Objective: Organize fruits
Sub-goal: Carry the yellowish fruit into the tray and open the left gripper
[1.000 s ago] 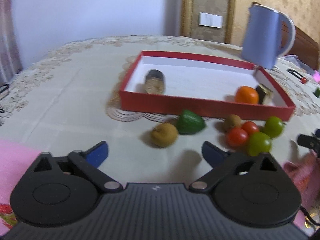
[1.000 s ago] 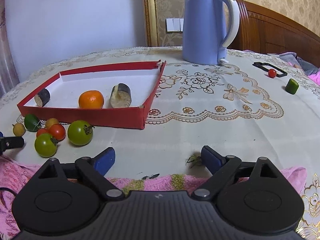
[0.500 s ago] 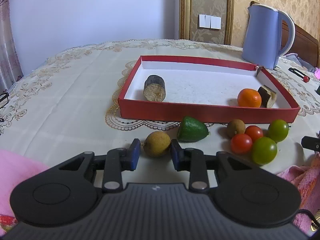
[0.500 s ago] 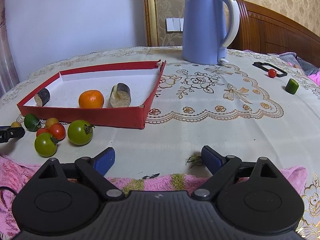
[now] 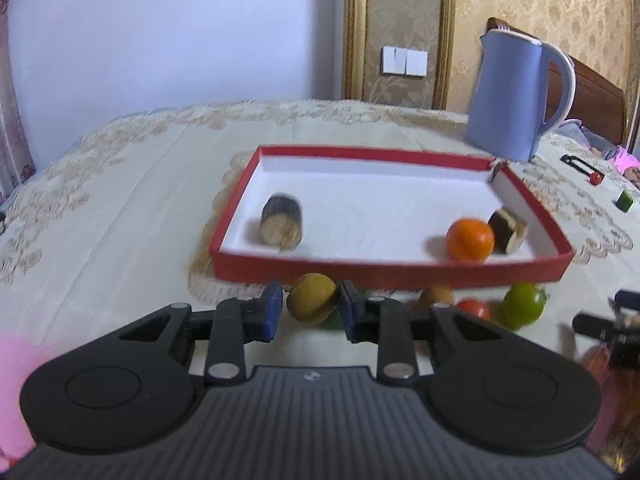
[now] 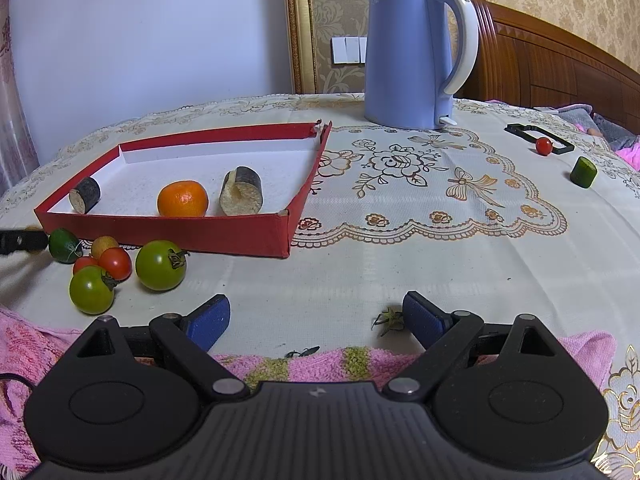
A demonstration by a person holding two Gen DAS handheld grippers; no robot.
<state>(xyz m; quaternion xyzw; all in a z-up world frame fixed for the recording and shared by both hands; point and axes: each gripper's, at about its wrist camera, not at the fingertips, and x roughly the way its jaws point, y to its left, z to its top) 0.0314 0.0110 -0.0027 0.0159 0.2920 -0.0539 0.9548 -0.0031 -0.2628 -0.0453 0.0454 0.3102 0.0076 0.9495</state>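
Kettle (image 6: pixel 416 52) stands at 1 o'clock of the red box (image 5: pixel 392 272), which holds an orange (image 5: pixel 470 239). Left gripper (image 5: pixel 308 312) is squeezed on a brown round fruit (image 5: pixel 312 298) at the box's 6 o'clock. Right gripper (image 6: pixel 316 320) is wide apart, holding nothing

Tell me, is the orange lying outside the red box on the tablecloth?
No. The orange lies inside the red box, between two dark cut pieces, while the tomatoes lie outside in front of it.

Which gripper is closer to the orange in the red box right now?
Left. The left gripper, holding a small brown fruit, sits just outside the red box near the orange. The right gripper hovers farther back, open.
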